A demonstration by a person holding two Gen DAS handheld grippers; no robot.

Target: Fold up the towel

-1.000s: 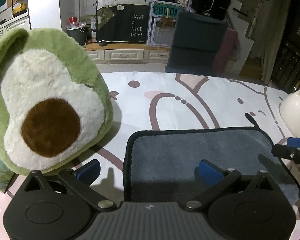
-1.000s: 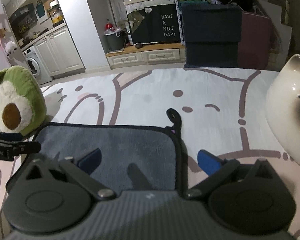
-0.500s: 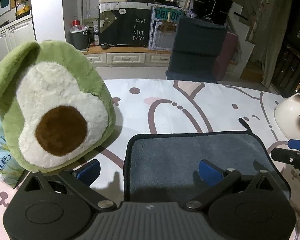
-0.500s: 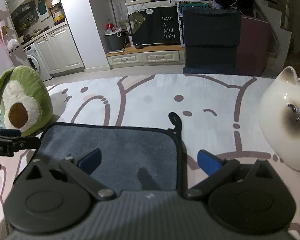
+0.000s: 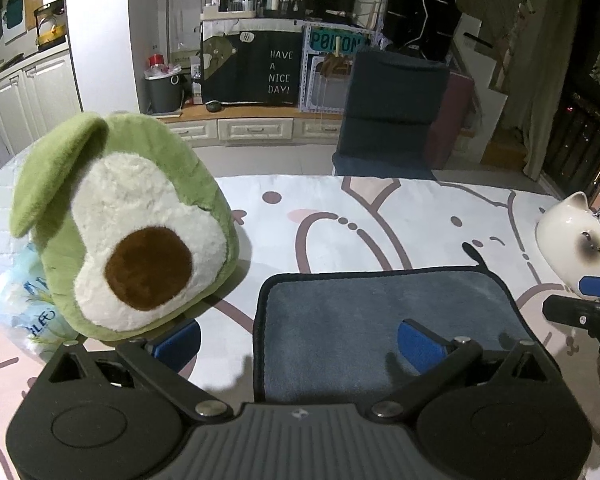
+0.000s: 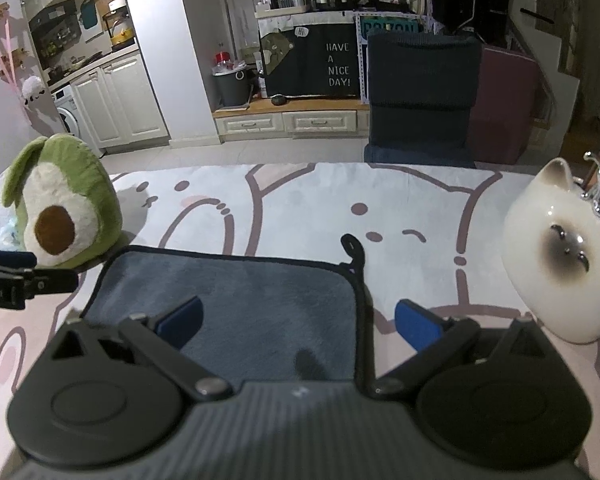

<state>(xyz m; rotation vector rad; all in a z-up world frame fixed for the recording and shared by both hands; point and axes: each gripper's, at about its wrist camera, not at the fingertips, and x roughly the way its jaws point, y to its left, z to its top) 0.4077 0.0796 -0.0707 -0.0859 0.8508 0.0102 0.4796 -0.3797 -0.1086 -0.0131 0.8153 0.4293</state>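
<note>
Both views risen since earlier; our left gripper point(image 5: 298, 344) and right gripper point(image 6: 298, 326) spread above grey towel point(image 5: 384, 320): pre-grasp step, near corners need pinching next.

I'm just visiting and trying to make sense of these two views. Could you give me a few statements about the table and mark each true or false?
1. Both tools hang open with nothing held. True: the left tool and right tool stand wide open.
2. The gray towel lies flat on the table. True.
3. The avocado plush sits on top of the towel. False: it stands beside it, to the left.
4. The white cat figure is left of the towel. False: it is to the right.
5. The towel's hanging loop sticks out at a far corner. True.
</note>
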